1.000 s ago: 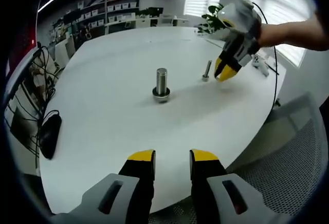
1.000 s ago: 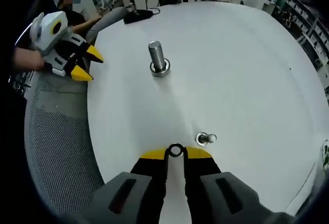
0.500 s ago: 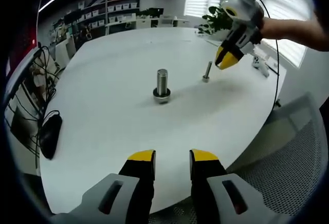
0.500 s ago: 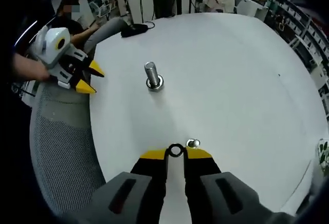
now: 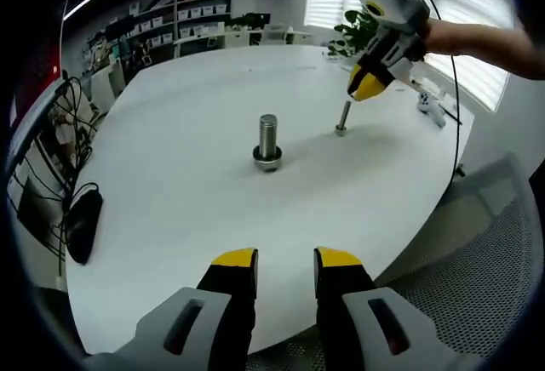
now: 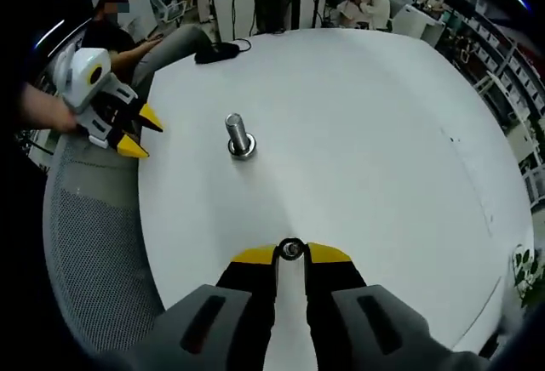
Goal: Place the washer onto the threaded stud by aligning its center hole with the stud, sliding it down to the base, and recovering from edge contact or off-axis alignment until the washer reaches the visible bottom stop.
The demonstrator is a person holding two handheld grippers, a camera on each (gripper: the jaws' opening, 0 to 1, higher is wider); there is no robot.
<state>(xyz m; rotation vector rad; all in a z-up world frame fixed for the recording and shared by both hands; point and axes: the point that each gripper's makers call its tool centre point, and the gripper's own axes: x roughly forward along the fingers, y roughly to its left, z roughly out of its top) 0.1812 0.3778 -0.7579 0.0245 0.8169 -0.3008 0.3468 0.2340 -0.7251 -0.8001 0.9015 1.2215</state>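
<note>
While pinched by right fingers [image 6: 255,256]: washer [image 6: 291,249].

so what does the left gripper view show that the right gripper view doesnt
Left gripper view: the thin threaded stud standing below the right claw, a black mouse at the table edge, and its own left claw open. Right gripper view: the washer pinched between the right claw's tips. Both: the white table and the thick bolt standing upright in its ring.

A shiny metal stud [image 5: 268,139] stands on the smooth matt white table [image 5: 170,192], beside a mesh-cloth chair [image 6: 94,260].
</note>
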